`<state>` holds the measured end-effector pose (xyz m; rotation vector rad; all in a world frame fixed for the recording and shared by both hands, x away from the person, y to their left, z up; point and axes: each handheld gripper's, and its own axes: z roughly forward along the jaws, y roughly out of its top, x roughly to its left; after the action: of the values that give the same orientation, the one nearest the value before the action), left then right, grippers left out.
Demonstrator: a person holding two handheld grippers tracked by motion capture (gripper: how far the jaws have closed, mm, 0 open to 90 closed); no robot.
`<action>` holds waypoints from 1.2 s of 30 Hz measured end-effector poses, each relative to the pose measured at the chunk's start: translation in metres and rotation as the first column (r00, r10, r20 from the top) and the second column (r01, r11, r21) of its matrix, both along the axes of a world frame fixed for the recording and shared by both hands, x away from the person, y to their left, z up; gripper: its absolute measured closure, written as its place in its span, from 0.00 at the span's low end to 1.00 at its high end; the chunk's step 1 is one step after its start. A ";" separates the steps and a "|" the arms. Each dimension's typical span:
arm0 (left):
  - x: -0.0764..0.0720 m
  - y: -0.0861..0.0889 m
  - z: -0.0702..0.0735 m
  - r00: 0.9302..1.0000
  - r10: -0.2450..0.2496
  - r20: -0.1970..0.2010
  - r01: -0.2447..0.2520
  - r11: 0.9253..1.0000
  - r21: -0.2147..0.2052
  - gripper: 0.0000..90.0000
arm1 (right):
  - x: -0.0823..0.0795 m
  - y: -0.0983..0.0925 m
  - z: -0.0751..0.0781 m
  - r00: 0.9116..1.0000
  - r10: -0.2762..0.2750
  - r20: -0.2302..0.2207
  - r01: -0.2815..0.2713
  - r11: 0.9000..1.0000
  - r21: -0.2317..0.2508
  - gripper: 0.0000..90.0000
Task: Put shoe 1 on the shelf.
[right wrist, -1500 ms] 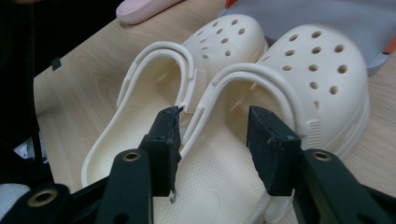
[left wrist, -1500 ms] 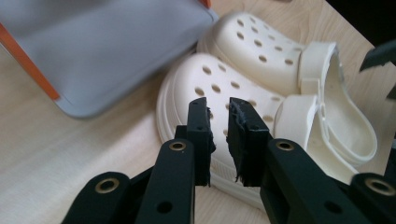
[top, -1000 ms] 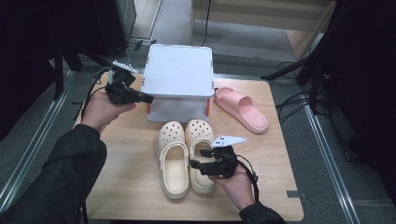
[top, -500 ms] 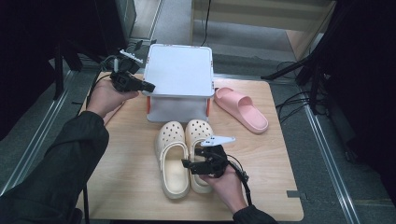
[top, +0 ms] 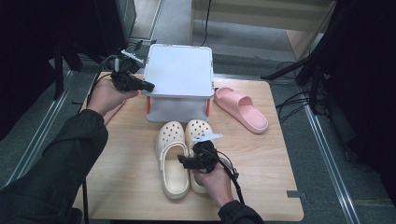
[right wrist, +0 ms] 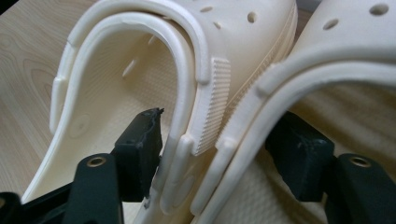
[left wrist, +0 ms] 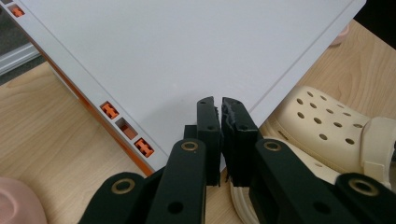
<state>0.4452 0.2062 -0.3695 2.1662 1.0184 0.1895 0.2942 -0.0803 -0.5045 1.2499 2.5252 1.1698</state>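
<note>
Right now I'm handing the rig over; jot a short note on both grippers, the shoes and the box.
Left gripper: jaws shut, empty, over the left edge of the lidded grey plastic box with orange latches.
Right gripper: jaws open, straddling the touching inner walls of the two cream perforated clogs, one jaw inside each; not yet clamped.
Pink foam slide sandal: alone, right of the box.
Done: nothing packed, lid on.
Left: probably clamp the clogs, open the box.

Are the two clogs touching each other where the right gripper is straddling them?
Touching. In the right gripper view the left clog's side wall presses against the right clog's rim, with no gap, between the right gripper's open jaws.
</note>
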 end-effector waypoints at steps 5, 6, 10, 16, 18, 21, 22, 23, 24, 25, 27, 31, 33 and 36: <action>-0.002 -0.004 0.001 1.000 -0.002 0.025 0.001 0.999 0.035 0.98 | 0.003 0.002 -0.002 0.999 -0.041 -0.031 0.042 0.999 0.012 0.44; -0.002 -0.003 0.001 1.000 0.001 0.020 -0.002 1.000 0.031 0.98 | 0.003 0.002 -0.001 0.998 -0.046 -0.030 0.047 0.999 0.011 0.46; -0.003 0.000 -0.002 1.000 0.019 0.025 -0.019 1.000 -0.008 0.98 | 0.003 0.003 0.001 0.997 -0.067 -0.030 0.067 0.998 -0.005 0.54; -0.004 -0.001 -0.003 0.999 0.012 0.033 -0.012 1.000 -0.002 0.99 | 0.000 0.000 0.004 0.994 -0.112 -0.019 0.112 0.994 -0.004 0.68; -0.004 -0.002 -0.003 0.999 0.016 0.041 -0.016 1.000 0.004 0.99 | -0.002 -0.001 0.007 0.992 -0.125 0.015 0.125 0.992 -0.028 0.72; -0.004 -0.002 -0.002 0.999 0.017 0.038 -0.017 1.000 0.004 0.99 | -0.002 -0.003 0.011 0.992 -0.123 0.025 0.123 0.992 -0.009 0.73; -0.004 -0.002 -0.002 0.999 0.017 0.038 -0.017 1.000 0.004 0.99 | -0.002 -0.003 0.013 0.993 -0.119 0.025 0.119 0.993 0.004 0.73; -0.004 -0.002 -0.002 0.999 0.017 0.039 -0.018 1.000 0.005 0.99 | -0.001 -0.003 0.015 0.994 -0.112 0.018 0.112 0.994 0.020 0.73; -0.004 -0.002 -0.002 0.999 0.016 0.031 -0.016 1.000 0.006 0.99 | 0.001 -0.002 0.018 0.994 -0.111 0.010 0.110 0.993 0.032 0.73; -0.004 -0.002 -0.002 1.000 0.018 0.026 -0.018 1.000 0.006 0.99 | 0.002 -0.001 0.021 0.994 -0.107 0.004 0.107 0.993 0.043 0.73; -0.004 -0.003 -0.002 1.000 0.021 0.014 -0.021 1.000 -0.002 0.99 | 0.007 0.002 0.027 0.994 -0.103 0.021 0.102 0.994 0.036 0.73; -0.004 -0.003 -0.001 1.000 0.019 0.013 -0.019 1.000 0.004 0.99 | 0.024 0.007 0.036 0.993 -0.106 0.055 0.105 0.994 0.023 0.73; -0.004 -0.003 -0.001 1.000 0.021 0.010 -0.021 1.000 0.002 0.99 | 0.035 0.008 0.038 0.991 -0.123 0.050 0.121 0.992 0.028 0.73; -0.003 -0.003 0.000 1.000 0.019 0.003 -0.019 1.000 0.006 0.99 | 0.052 0.010 0.041 0.989 -0.139 0.056 0.137 0.990 0.028 0.73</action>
<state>0.4425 0.2036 -0.3699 2.1622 1.0383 0.2046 0.3464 -0.0706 -0.4635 1.3520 2.3485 1.1911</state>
